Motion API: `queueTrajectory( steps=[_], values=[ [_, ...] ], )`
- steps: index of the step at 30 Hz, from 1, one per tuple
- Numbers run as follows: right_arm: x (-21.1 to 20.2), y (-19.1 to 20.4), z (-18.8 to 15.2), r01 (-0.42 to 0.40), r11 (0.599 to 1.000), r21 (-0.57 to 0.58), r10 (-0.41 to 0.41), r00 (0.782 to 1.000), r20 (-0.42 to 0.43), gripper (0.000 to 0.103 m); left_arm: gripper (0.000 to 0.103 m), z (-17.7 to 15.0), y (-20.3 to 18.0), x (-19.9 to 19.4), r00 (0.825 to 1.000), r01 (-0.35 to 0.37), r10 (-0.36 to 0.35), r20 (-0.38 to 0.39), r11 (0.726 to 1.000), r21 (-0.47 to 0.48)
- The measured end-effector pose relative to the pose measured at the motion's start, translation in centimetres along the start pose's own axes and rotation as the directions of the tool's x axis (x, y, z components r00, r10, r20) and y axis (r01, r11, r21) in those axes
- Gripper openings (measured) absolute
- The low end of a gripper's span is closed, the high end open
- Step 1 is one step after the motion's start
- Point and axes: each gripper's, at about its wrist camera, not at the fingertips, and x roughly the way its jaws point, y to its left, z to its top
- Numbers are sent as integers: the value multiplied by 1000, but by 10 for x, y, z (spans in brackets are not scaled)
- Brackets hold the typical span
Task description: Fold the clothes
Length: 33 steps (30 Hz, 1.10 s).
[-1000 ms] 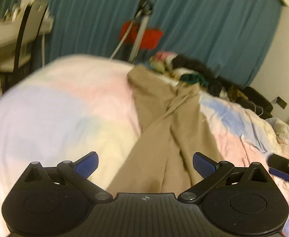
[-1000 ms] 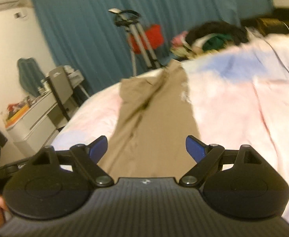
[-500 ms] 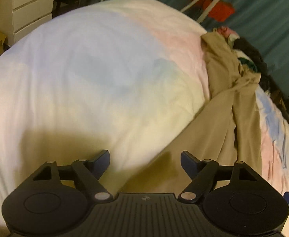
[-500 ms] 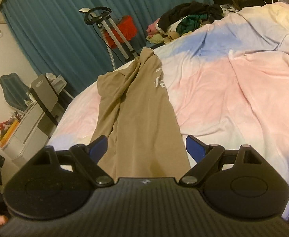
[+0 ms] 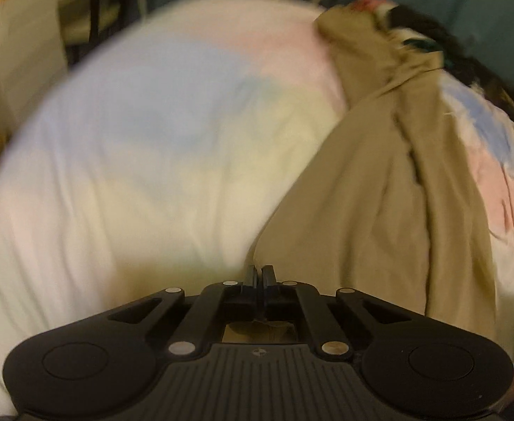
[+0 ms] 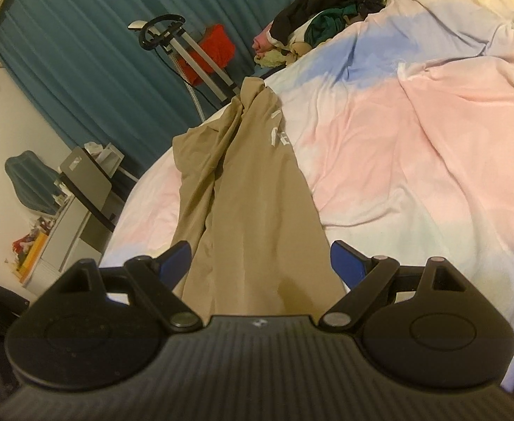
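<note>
1. One tan garment [image 6: 246,210] lying lengthwise on a pastel duvet [image 6: 415,140], running from the near edge of the bed toward the far end, rumpled and bunched at the far part, with a pale print near its right edge.
2. Left of the bed, in the right wrist view: a white drawer unit [image 6: 64,235], a grey chair [image 6: 88,182], a teal curtain [image 6: 99,52] behind.
3. Further right, against the curtain: a metal stand [image 6: 190,52] with something red [image 6: 218,52] behind it.
4. At the far end of the bed, right of the stand: a heap of dark, green and pink clothes [image 6: 320,17].
5. Left gripper [image 5: 257,273] drawn fully together at the near left edge of the garment [image 5: 362,193]; tan cloth visible in the gap behind the fingers, so pinching the fabric. Left wrist view blurred, details of the grip hard to read.
6. Right gripper [image 6: 260,263] spread wide, blue pads [image 6: 178,258] on either side of the garment's near end, holding nothing; whether touching the cloth cannot be told.
7. In the left view, garment slanting from the closed fingers up and right across the duvet [image 5: 134,158], folded over itself along a dark crease.
8. Far right, duvet creased, pink and blue patches, bare of clothes there.
</note>
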Motion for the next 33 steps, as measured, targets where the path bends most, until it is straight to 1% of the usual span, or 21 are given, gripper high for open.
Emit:
queueTrajectory(
  steps=[3,6,8,11,13,15,17,18,19,20,21,22,23,24,25,27,28,29,31,32,33],
  values=[
    [-2,0,2,4,1000,0,-4,1000,9,88,3,-4,-17,-21,997,-21,14,69,994,105],
    [-4,-1,3,11,1000,-2,-10,1000,21,88,3,-16,-51,-56,981,14,-63,184,966,259],
    [-6,-2,4,19,1000,-6,-18,999,32,88,2,-25,-73,-71,969,46,-128,213,936,350],
    [-8,-5,6,36,999,-6,-36,999,41,88,2,-41,-100,-79,960,86,-197,198,883,461],
    [-8,-7,5,43,999,-3,-43,998,39,88,2,-52,-112,-73,962,102,-215,167,853,511],
    [-8,-10,5,50,999,6,-50,998,29,88,2,-58,-120,-60,966,133,-231,120,836,533],
    [-6,-14,4,53,998,16,-53,999,13,87,3,-62,-126,-47,967,189,-252,47,824,534],
    [-5,-16,3,51,998,25,-51,999,1,87,5,-60,-124,-40,963,233,-270,-3,823,518],
    [-4,-19,2,45,998,35,-44,999,-12,87,13,-59,-121,-33,956,275,-288,-53,821,500],
    [-2,-22,0,31,998,53,-29,999,-39,87,16,-57,-117,-26,945,321,-311,-100,823,469],
    [1,-26,-1,17,997,72,-13,998,-66,87,23,-52,-109,-20,929,368,-341,-142,829,421],
    [3,-30,-3,4,996,91,4,996,-92,87,35,-48,-100,-17,915,405,-370,-164,837,369],
    [5,-33,-6,-3,994,111,16,993,-121,87,44,-43,-88,-16,904,426,-397,-156,850,310],
    [7,-36,-8,-2,992,123,19,990,-139,87,62,-37,-75,-14,896,443,-420,-142,863,243],
    [8,-39,-11,4,991,133,17,988,-156,87,73,-31,-62,-11,890,455,-438,-129,875,169],
    [12,-44,-15,28,988,154,2,983,-186,86,75,-20,-35,-6,878,473,-469,-98,881,19],
    [15,-46,-17,41,986,160,-8,979,-202,82,75,-15,-21,-3,872,479,-482,-81,876,-56],
    [18,-48,-19,56,985,162,-19,975,-221,73,75,-10,-8,2,874,470,-481,-64,872,-136],
    [23,-51,-23,86,981,175,-41,968,-249,73,77,-5,17,14,913,380,-407,-42,882,-280],
    [25,-54,-24,108,977,186,-58,964,-259,67,77,-3,28,19,929,333,-368,-43,880,-340],
    [25,-57,-25,124,973,194,-70,962,-265,63,77,-3,35,25,934,307,-353,-57,872,-382]
  ],
)
